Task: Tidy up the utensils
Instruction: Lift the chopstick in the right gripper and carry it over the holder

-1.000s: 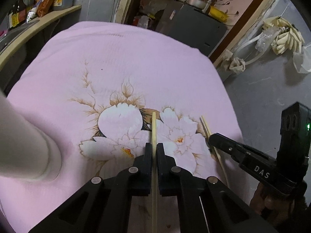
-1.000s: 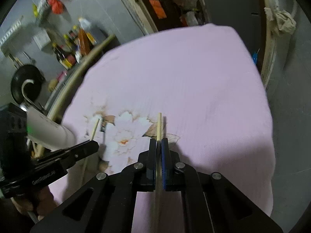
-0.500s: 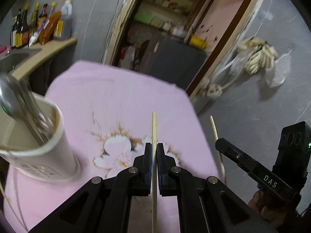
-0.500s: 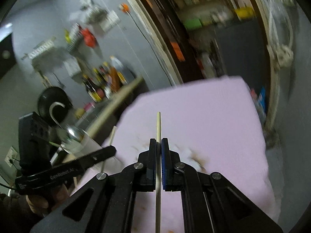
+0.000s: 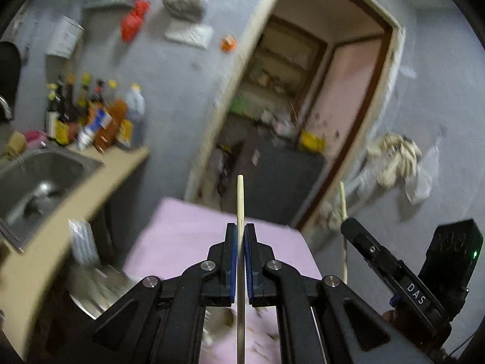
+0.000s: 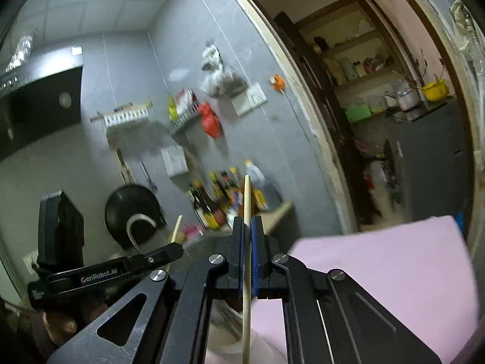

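The left tongs [image 5: 241,233] are clamping a chopstick [image 5: 240,200] upright above the pink-clothed bench [image 5: 188,236], the right tongs [image 5: 348,223] gripping another chopstick [image 5: 342,194] alongside.

From my left wrist camera, the chopstick [image 5: 240,200] runs off the bottom edge, so I can't see its lower end. The cup [image 5: 91,291] low on the left is smeared by motion blur and half hidden behind the gripper frame; I can't tell what stands in it. The bottles [image 5: 91,121] by the sink are too blurred to read. On my right wrist camera, the second chopstick [image 6: 247,212] also leaves the bottom edge, and the pink cloth [image 6: 379,261] has a smeared far edge.
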`<state>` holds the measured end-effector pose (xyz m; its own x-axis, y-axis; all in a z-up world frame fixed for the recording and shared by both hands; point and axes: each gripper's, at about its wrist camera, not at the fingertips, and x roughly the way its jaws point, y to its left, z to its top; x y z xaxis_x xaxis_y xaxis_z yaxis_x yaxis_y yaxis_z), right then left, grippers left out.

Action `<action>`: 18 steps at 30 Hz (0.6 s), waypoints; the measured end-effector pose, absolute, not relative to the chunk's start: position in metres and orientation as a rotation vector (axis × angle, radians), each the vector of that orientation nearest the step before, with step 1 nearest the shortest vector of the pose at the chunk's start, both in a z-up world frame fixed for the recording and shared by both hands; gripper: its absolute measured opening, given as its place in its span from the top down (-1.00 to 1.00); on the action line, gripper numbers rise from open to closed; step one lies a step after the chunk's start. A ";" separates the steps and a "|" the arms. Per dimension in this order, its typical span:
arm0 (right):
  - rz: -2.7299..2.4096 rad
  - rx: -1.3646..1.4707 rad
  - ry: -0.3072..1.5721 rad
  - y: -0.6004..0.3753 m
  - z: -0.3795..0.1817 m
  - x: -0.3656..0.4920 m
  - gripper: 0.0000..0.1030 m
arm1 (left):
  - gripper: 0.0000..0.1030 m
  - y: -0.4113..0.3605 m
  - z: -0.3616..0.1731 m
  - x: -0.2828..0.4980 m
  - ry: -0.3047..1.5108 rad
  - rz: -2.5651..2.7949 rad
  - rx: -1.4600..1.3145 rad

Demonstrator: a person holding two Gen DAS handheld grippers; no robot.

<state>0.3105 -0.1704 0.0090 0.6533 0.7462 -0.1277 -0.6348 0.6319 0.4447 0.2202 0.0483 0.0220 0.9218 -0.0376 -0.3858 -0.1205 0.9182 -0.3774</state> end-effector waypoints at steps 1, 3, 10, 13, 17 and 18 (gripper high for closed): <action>0.802 0.404 0.298 -0.159 0.011 0.312 0.92 | 0.90 0.063 0.025 0.216 0.363 0.058 -0.422; 0.789 0.446 0.265 -0.140 0.012 0.313 0.92 | 0.90 0.088 0.026 0.210 0.316 0.087 -0.449; 0.696 0.493 0.218 -0.100 -0.009 0.310 0.92 | 0.90 0.171 0.001 0.214 0.214 0.205 -0.604; 0.663 0.493 0.228 -0.093 -0.023 0.314 0.92 | 0.90 0.185 -0.015 0.220 0.194 0.236 -0.653; 0.623 0.494 0.239 -0.096 -0.038 0.319 0.92 | 0.90 0.186 -0.030 0.230 0.190 0.266 -0.641; 0.613 0.495 0.238 -0.095 -0.042 0.320 0.92 | 0.90 0.184 -0.034 0.232 0.190 0.274 -0.633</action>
